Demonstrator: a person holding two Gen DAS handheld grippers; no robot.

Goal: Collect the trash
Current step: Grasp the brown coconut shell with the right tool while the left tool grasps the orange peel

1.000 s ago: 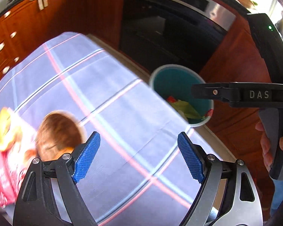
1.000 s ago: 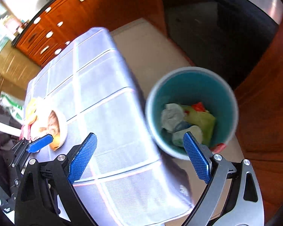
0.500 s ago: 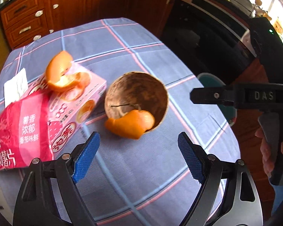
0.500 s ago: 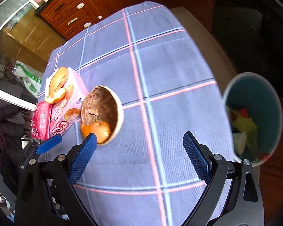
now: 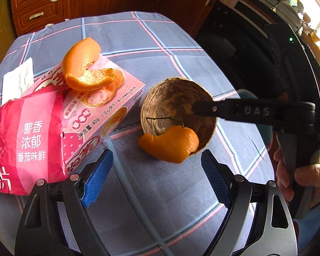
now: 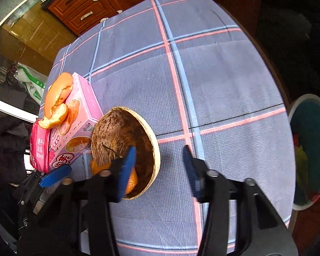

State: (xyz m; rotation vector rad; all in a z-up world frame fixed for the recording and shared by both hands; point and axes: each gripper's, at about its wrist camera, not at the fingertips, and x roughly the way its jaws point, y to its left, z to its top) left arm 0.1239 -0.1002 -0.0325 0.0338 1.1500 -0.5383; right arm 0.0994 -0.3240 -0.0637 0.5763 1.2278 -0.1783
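Observation:
A brown coconut-shell half (image 5: 177,108) lies on its side on the checked tablecloth (image 5: 138,42), with an orange peel (image 5: 170,144) at its mouth. More orange peel (image 5: 85,68) rests on a pink box (image 5: 100,108), beside a red snack bag (image 5: 25,143) and a white paper scrap (image 5: 18,77). My left gripper (image 5: 155,177) is open, just short of the lower peel. My right gripper (image 6: 160,168) is open and straddles the shell's rim (image 6: 153,140), its left pad over the peel (image 6: 131,181). The teal bin (image 6: 311,149) holds trash at the right.
Wooden drawers (image 5: 36,6) stand behind the table. A dark oven front (image 5: 234,42) is at the right. The bin stands on the floor past the table's right edge (image 6: 288,192). A green and white bag (image 6: 29,81) lies on the floor at the left.
Both grippers swung from the bin back over the table and moved closer to the coconut shell and peel. The right gripper's jaws narrowed and now straddle the shell's rim.

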